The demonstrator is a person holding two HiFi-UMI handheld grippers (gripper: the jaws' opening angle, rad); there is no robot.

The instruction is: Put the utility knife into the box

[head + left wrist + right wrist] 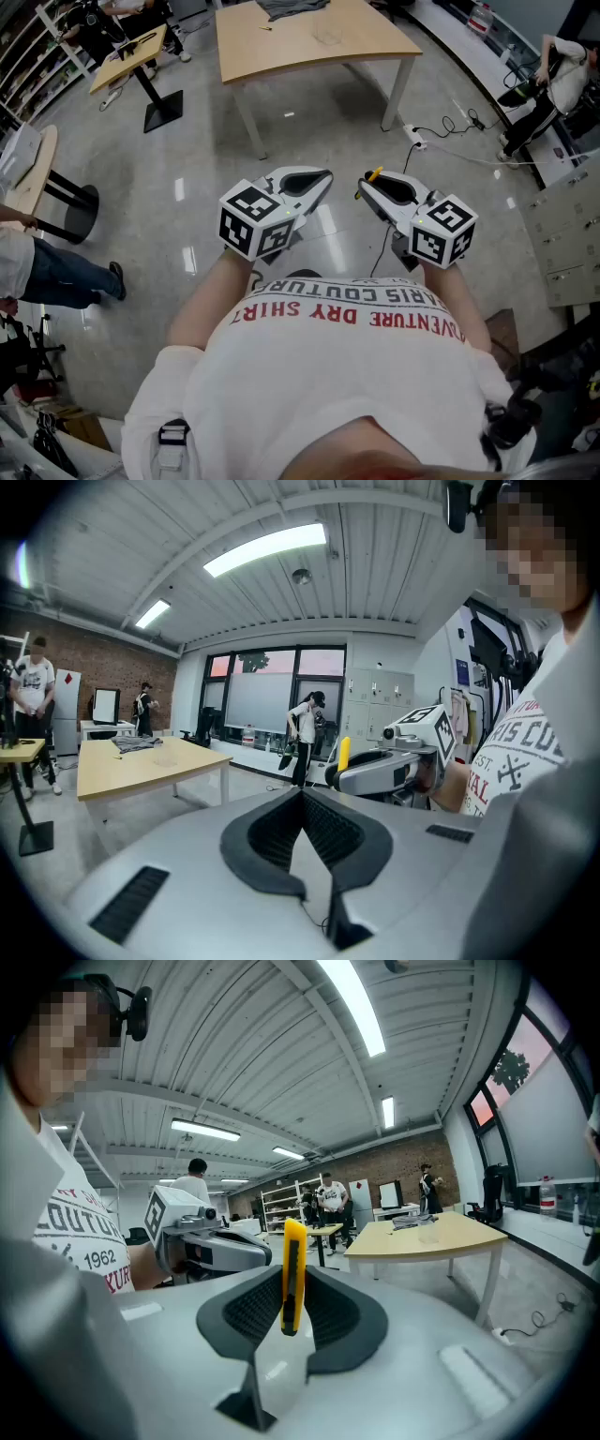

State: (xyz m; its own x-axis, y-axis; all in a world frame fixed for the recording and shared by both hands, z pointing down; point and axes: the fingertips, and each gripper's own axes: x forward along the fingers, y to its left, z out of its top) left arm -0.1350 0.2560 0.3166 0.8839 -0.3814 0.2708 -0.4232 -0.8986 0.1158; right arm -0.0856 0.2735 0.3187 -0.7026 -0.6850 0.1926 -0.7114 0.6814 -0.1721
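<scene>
A yellow utility knife [293, 1274] stands upright between the pads of my right gripper [292, 1290], which is shut on it. Its yellow tip [374, 173] pokes out of that gripper [367, 184] in the head view, and it [344, 752] also shows in the left gripper view. My left gripper [302, 795] is shut with nothing between its jaws. Both grippers are held close in front of the person's chest, above the floor, the left gripper [321, 178] just beside the right. A small clear container [328, 36] sits on the wooden table [281, 52] ahead, well out of reach.
A grey cloth [292, 7] lies at the table's far end. A power strip [414, 141] and cables trail on the floor to the right. Black-footed side tables [141, 52] stand on the left, cabinets [567, 234] on the right. People stand around the room's edges.
</scene>
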